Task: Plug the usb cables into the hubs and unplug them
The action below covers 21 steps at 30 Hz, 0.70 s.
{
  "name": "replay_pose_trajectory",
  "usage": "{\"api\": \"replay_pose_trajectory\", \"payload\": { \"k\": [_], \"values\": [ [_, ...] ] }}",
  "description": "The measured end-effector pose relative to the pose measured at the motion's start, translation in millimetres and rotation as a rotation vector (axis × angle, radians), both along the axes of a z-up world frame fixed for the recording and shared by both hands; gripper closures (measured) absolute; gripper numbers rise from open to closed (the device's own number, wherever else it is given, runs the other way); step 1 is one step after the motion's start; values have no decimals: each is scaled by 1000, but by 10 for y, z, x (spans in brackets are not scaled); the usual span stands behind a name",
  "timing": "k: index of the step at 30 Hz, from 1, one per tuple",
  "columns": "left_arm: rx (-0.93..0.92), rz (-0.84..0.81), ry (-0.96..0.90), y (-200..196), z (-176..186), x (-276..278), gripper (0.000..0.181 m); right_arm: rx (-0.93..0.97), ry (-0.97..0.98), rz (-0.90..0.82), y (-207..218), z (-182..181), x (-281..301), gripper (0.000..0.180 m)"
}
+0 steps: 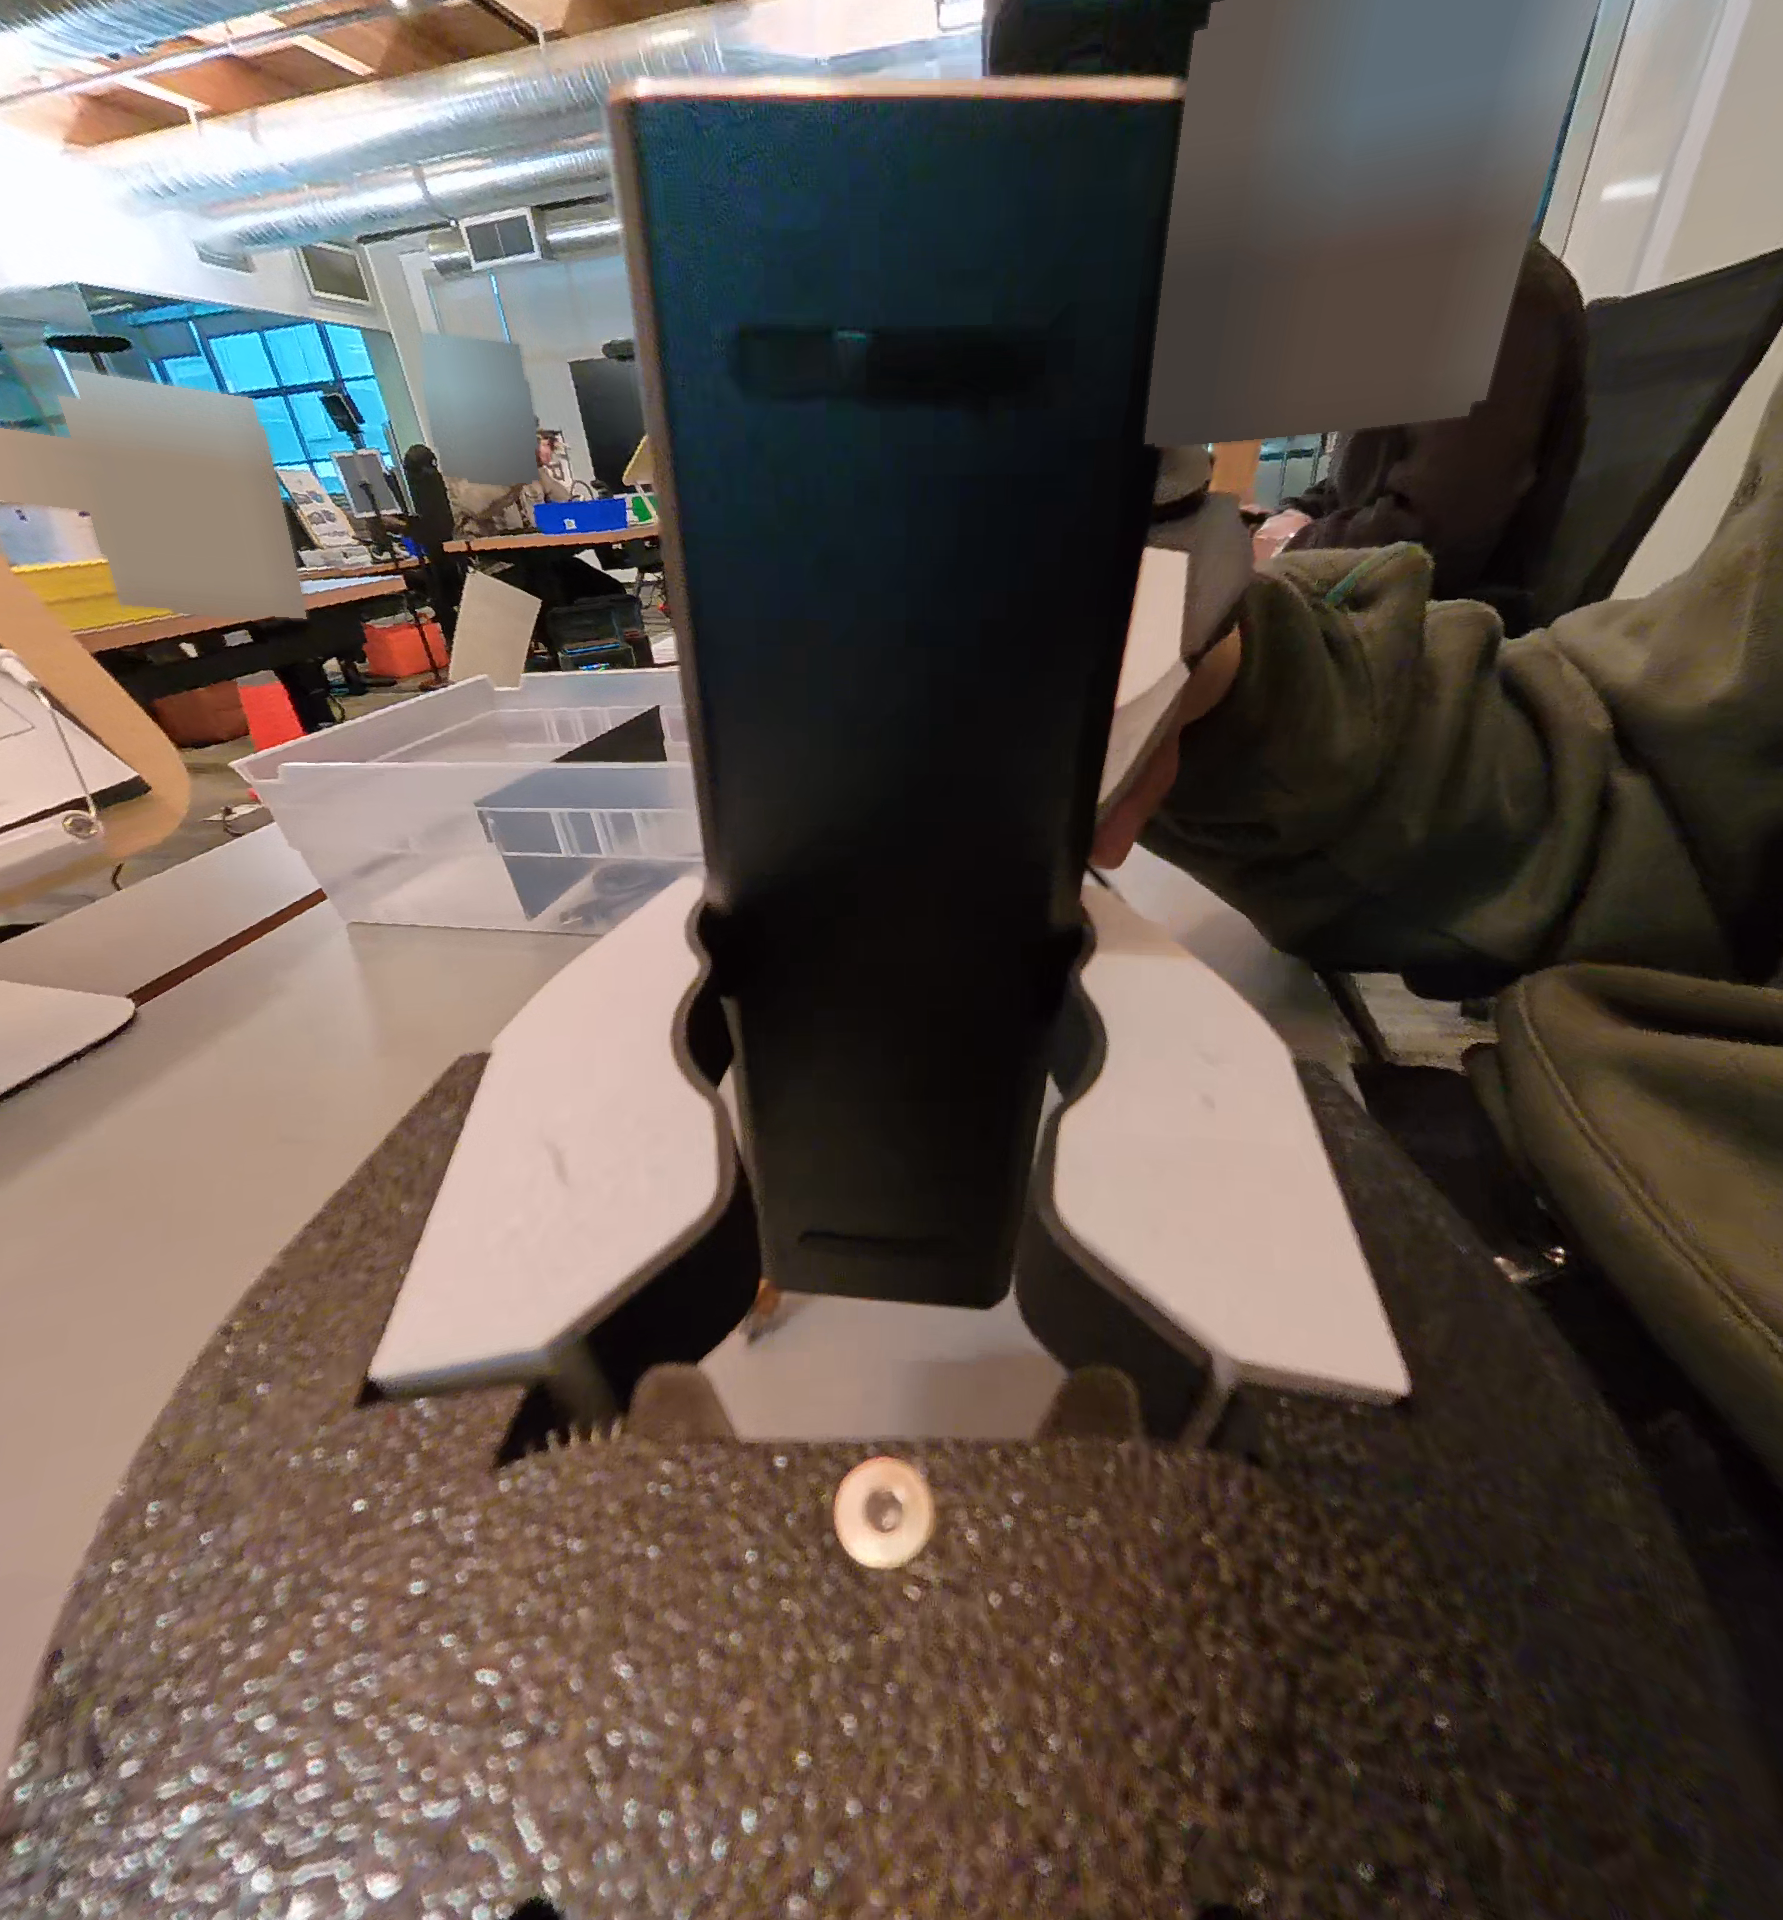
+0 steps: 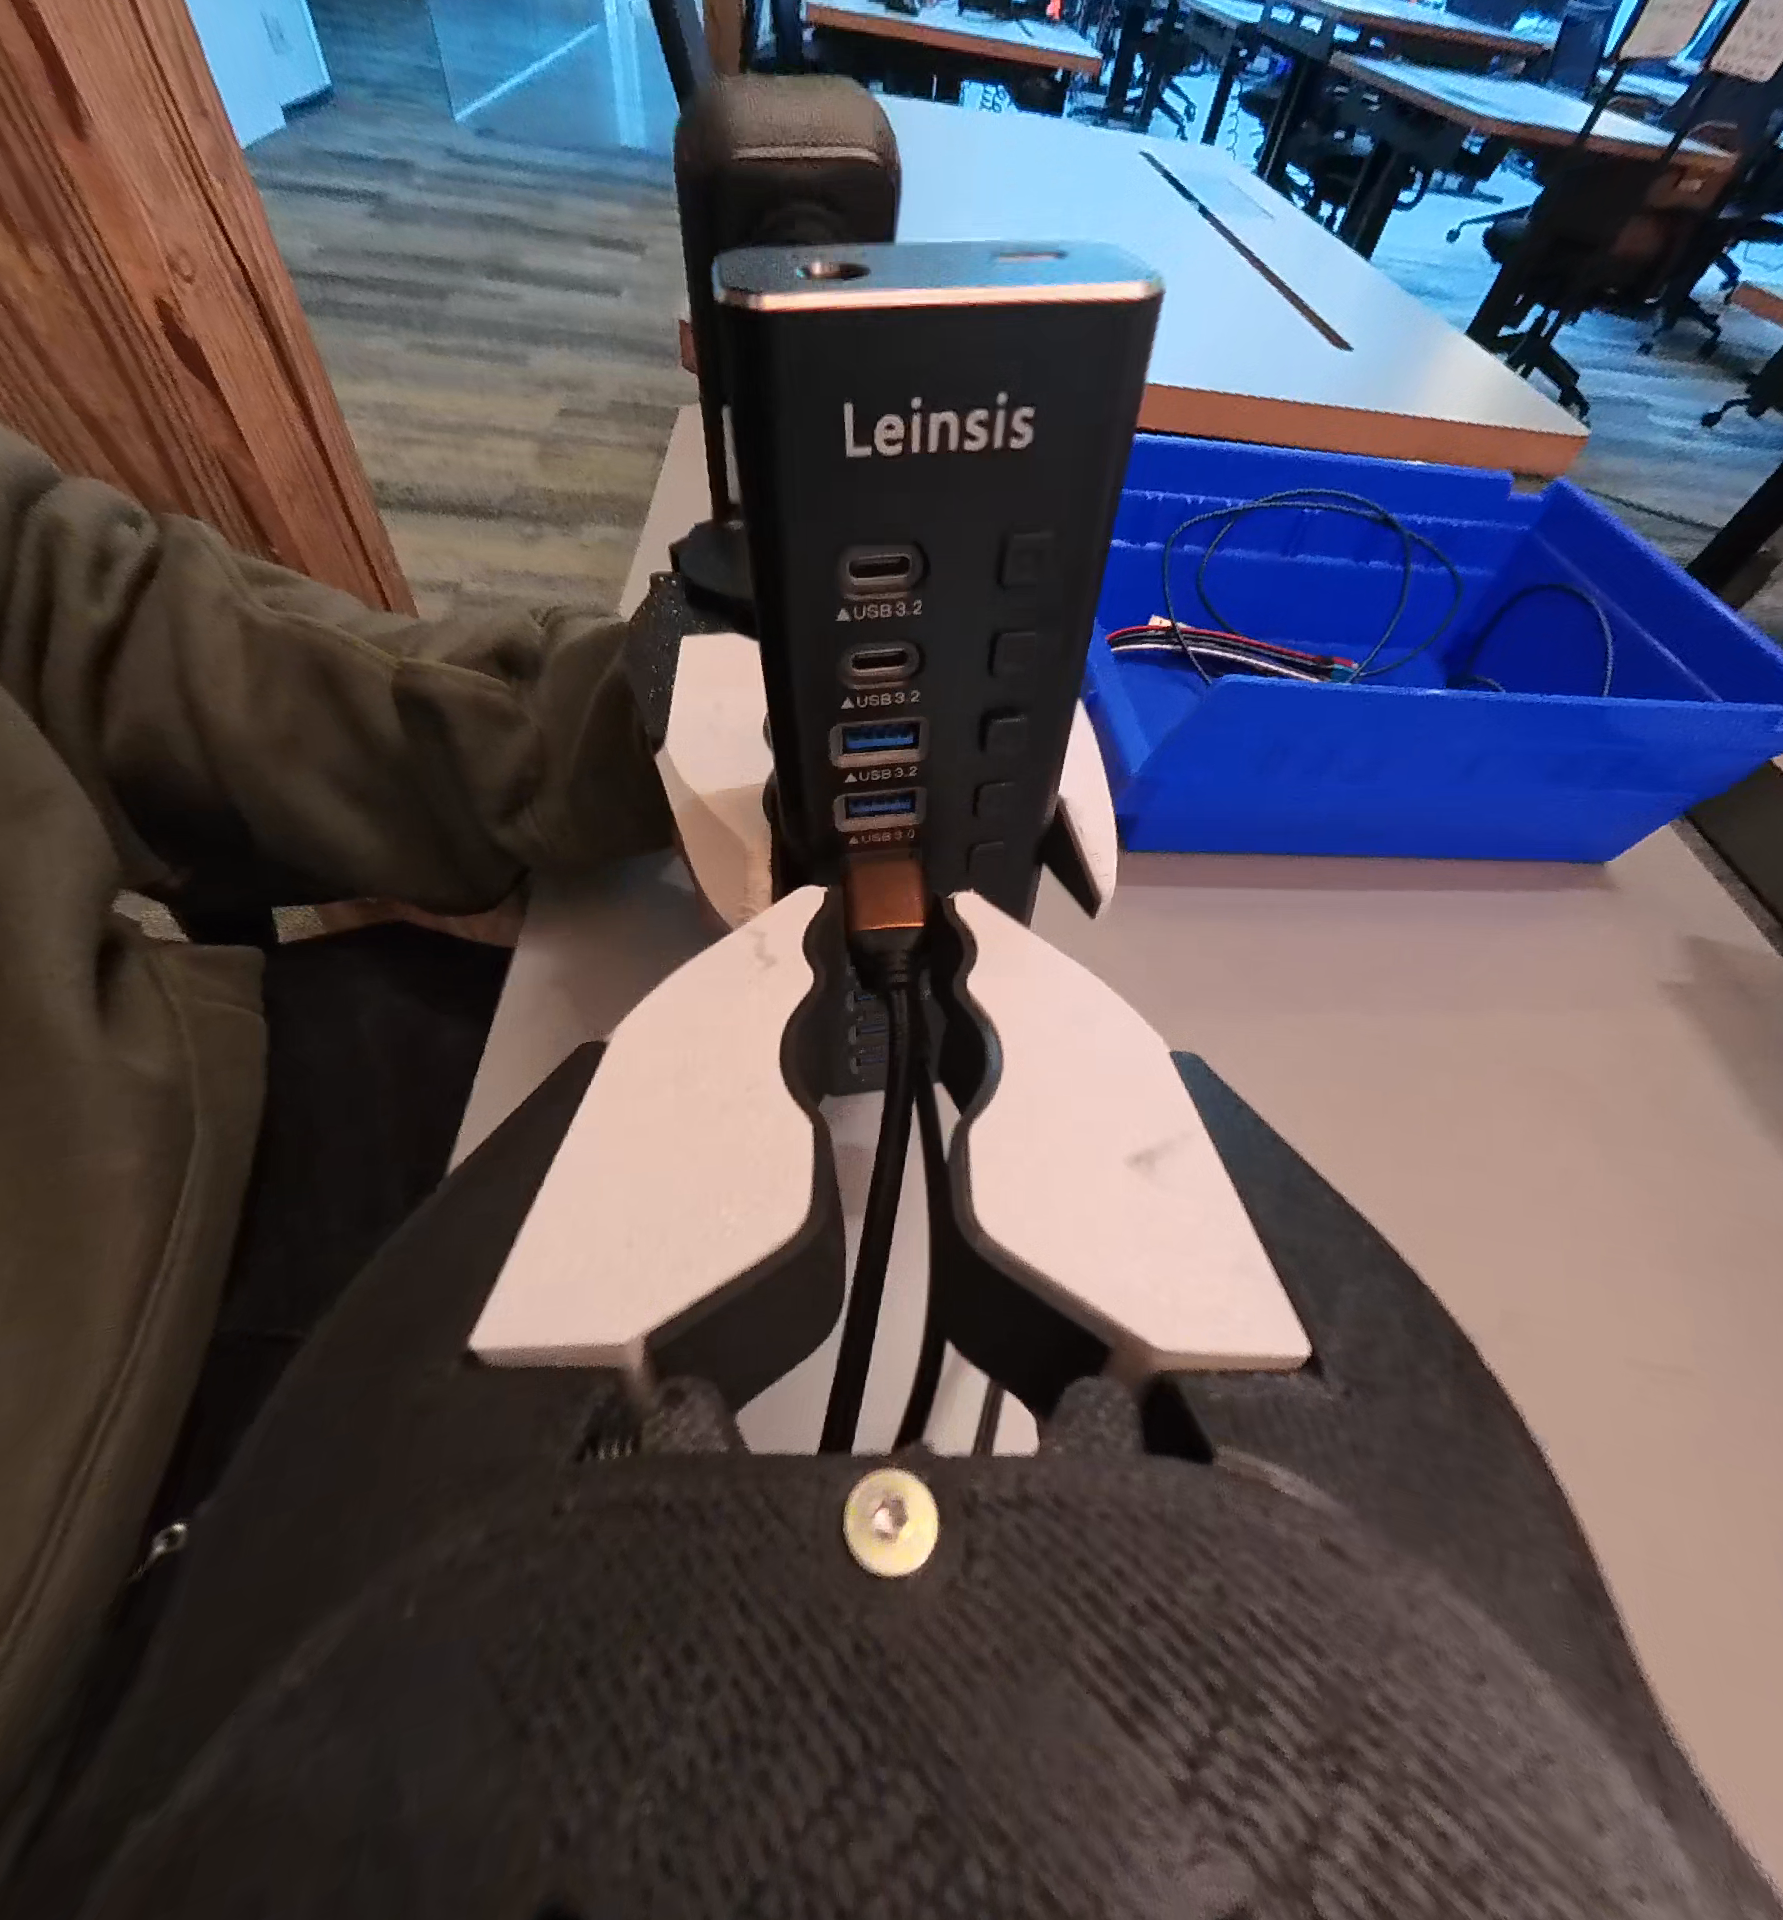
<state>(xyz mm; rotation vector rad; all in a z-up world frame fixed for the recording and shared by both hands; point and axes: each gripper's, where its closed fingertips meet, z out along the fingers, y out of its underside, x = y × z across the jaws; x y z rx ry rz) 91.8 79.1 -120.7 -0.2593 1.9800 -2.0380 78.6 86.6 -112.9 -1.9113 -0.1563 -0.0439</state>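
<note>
A black USB hub (image 1: 897, 675) stands upright between the fingers of my left gripper (image 1: 892, 935), which is shut on its lower part; this view shows the hub's plain back. In the right wrist view the hub's (image 2: 928, 499) port side faces me, and the left gripper's white fingers (image 2: 705, 821) clamp it from behind. My right gripper (image 2: 887, 914) is closed around a copper-coloured USB plug (image 2: 882, 899) seated in a port just below the two blue ports. Its black cable (image 2: 871, 1195) and a second one run down between my fingers. The lower ports are hidden.
A clear plastic bin (image 1: 471, 800) stands on the grey table (image 1: 191, 1091) behind the hub. A blue bin (image 2: 1438, 748) holding thin wires sits on the table at the right. An olive sleeve (image 1: 1438, 779) holds the right gripper. A wooden post (image 2: 139, 260) stands at the left. Both grippers' tips are close together, under 4 cm apart.
</note>
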Motion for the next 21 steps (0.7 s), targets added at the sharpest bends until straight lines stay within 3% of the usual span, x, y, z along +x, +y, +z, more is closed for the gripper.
{"api": "replay_pose_trajectory", "payload": {
  "k": [11,18,21],
  "values": [
    [-76,-19,30,37,33,18,121,47,179,-29,36,18,23,163],
    [-92,-70,27,51,76,-74,121,72,158,57,95,102,-68,163],
    [-19,-54,16,37,40,-85,121,40,143,89,93,108,-79,163]
  ]
}}
